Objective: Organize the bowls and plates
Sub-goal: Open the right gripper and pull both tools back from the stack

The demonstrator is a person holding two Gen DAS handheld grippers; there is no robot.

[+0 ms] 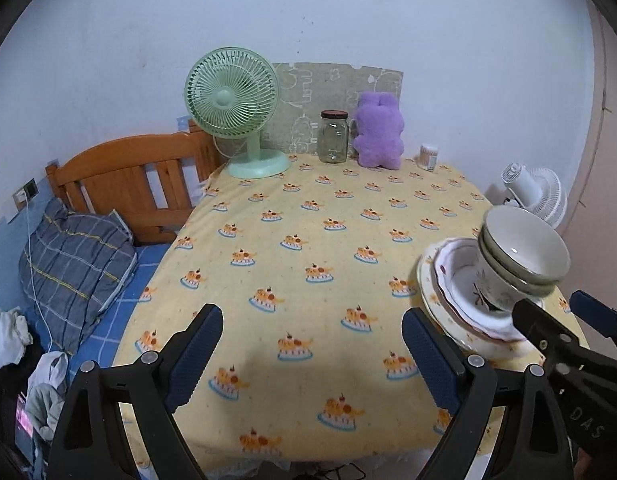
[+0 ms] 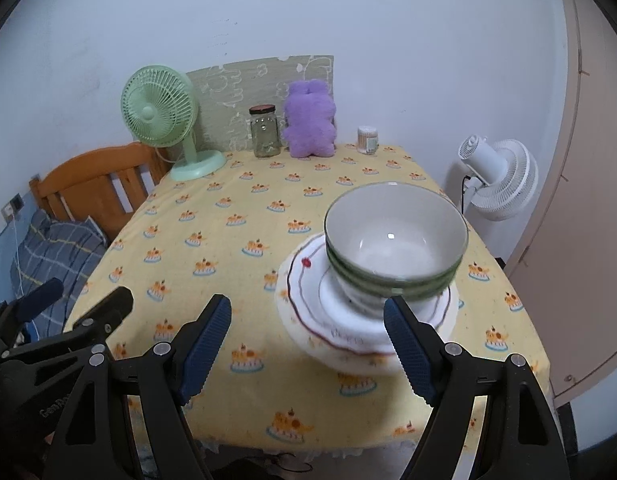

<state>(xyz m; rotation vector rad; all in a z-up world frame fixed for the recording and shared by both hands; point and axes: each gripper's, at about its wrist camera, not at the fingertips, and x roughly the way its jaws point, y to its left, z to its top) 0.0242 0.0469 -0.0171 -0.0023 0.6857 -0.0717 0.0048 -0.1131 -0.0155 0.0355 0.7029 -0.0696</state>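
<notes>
Stacked green-rimmed bowls (image 2: 396, 244) sit upright on stacked white plates (image 2: 308, 312) at the table's right front. The stack also shows in the left wrist view, with bowls (image 1: 520, 252) on plates (image 1: 452, 292). My right gripper (image 2: 308, 344) is open and empty, just in front of the stack; its right finger (image 2: 408, 344) is near the bowls' base. My left gripper (image 1: 312, 356) is open and empty over the tablecloth, left of the stack. The right gripper (image 1: 556, 320) shows at the lower right of the left wrist view; the left gripper (image 2: 80, 300) shows at the lower left of the right wrist view.
A yellow tablecloth (image 1: 308, 240) covers the table. At the back stand a green fan (image 1: 236, 108), a glass jar (image 1: 333, 136), a purple plush (image 1: 378, 130) and a small canister (image 1: 428, 156). A bed with a wooden headboard (image 1: 132, 184) is to the left. A white fan (image 2: 496, 176) is to the right.
</notes>
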